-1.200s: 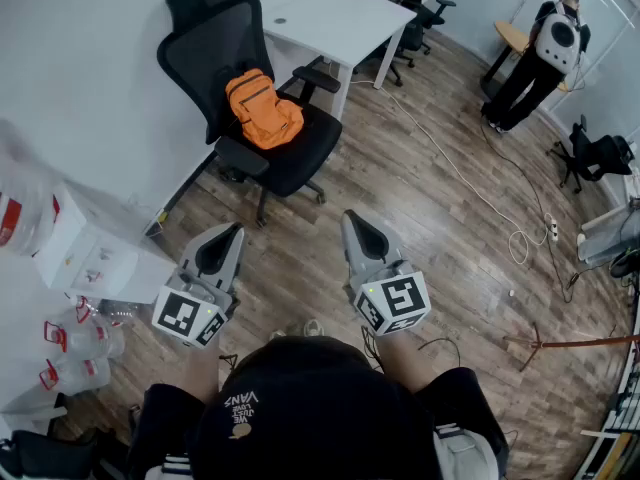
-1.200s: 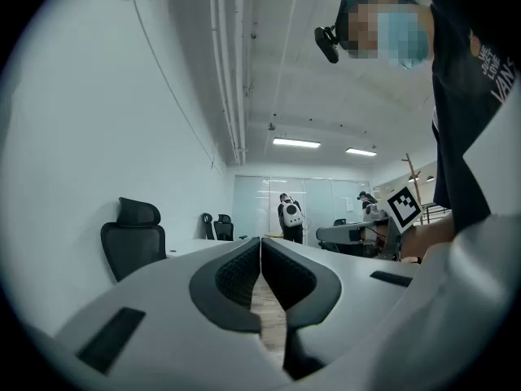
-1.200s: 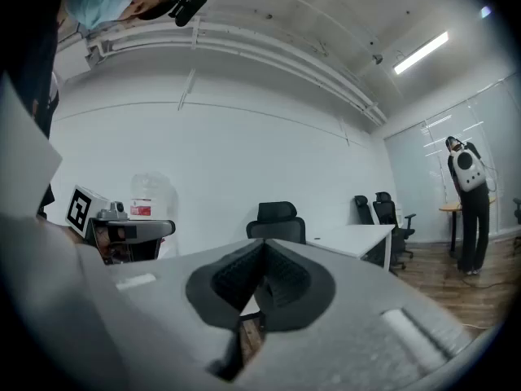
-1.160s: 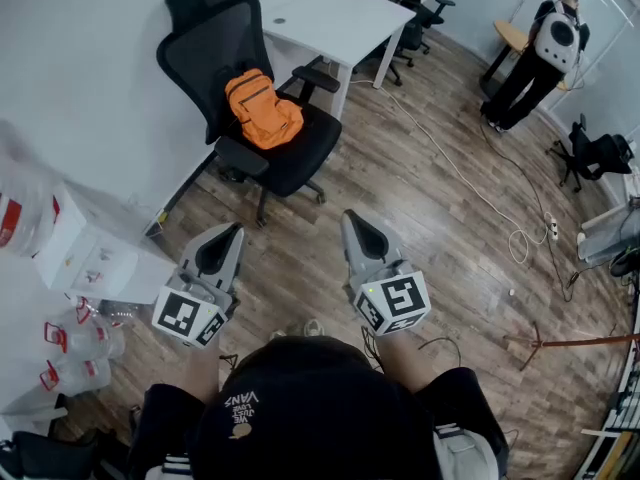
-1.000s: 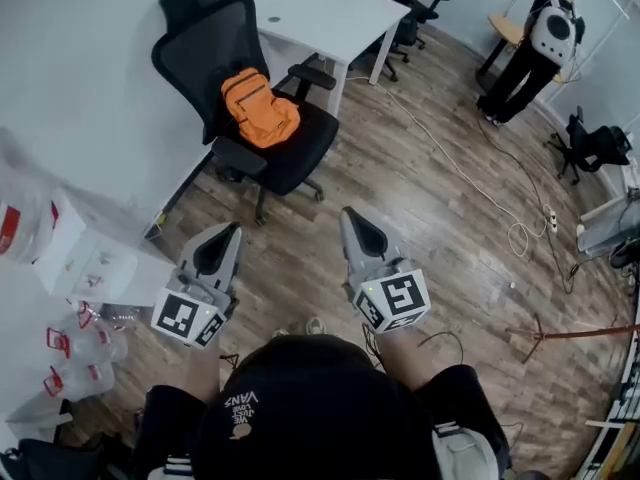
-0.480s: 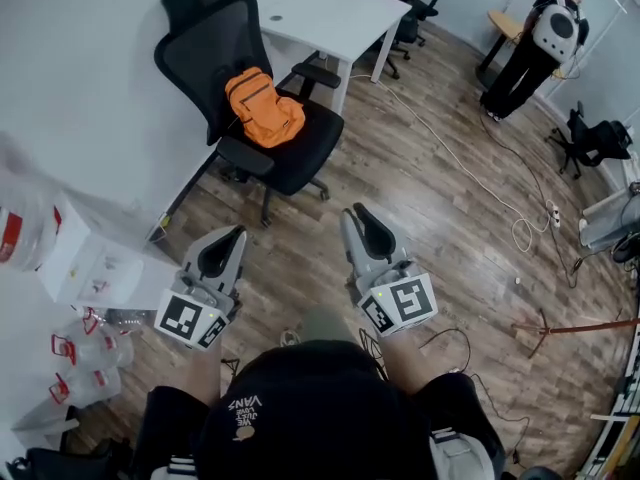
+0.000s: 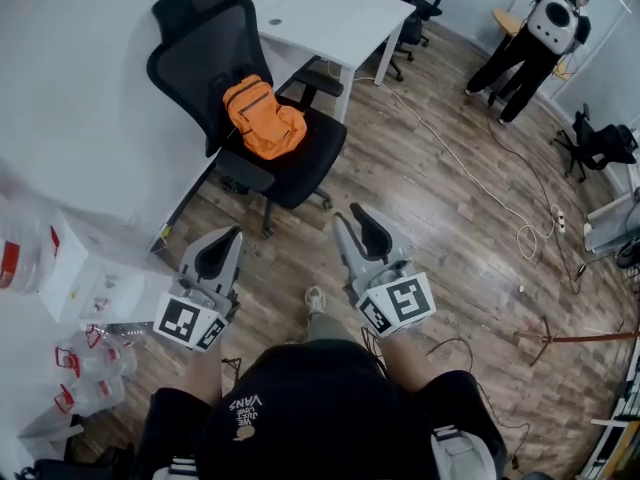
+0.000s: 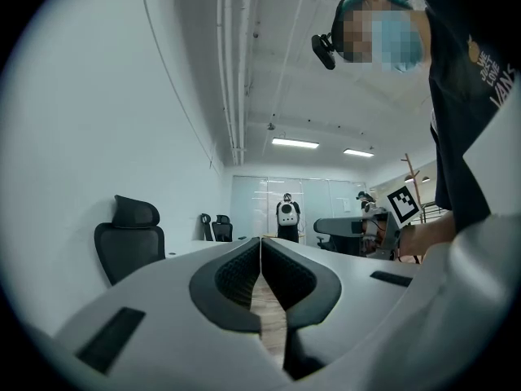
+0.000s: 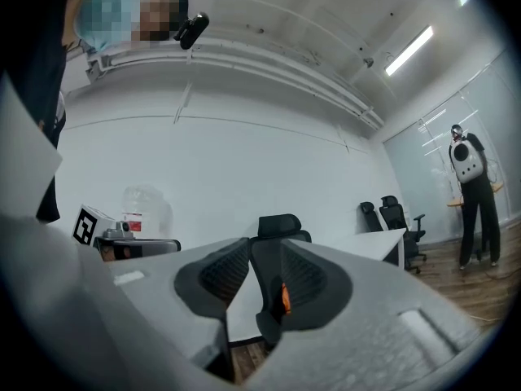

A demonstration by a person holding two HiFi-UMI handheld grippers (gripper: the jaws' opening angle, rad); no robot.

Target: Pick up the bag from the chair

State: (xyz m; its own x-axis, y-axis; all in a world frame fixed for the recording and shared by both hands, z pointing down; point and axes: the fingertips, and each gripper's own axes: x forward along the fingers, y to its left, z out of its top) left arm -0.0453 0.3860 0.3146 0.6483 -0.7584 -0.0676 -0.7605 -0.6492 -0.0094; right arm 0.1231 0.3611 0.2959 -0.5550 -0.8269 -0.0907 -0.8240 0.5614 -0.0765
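Both our tools hang well short of the orange fabric backpack (image 7: 262, 118) on the black wheeled office chair (image 7: 195, 38), left tool (image 7: 222, 238) shut, right tool (image 7: 358, 215) just parting empty; nudging could roll it away.

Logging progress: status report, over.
Left tool shut, empty. Right tool jaws just opening, nothing between them. Orange bag on chair, untouched. Nothing in the way.

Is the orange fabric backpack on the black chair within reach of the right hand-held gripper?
Probably not yet: the right hand-held gripper, its empty jaws just opening, hangs short of the orange fabric backpack. Only wooden floor lies between; the way looks free.
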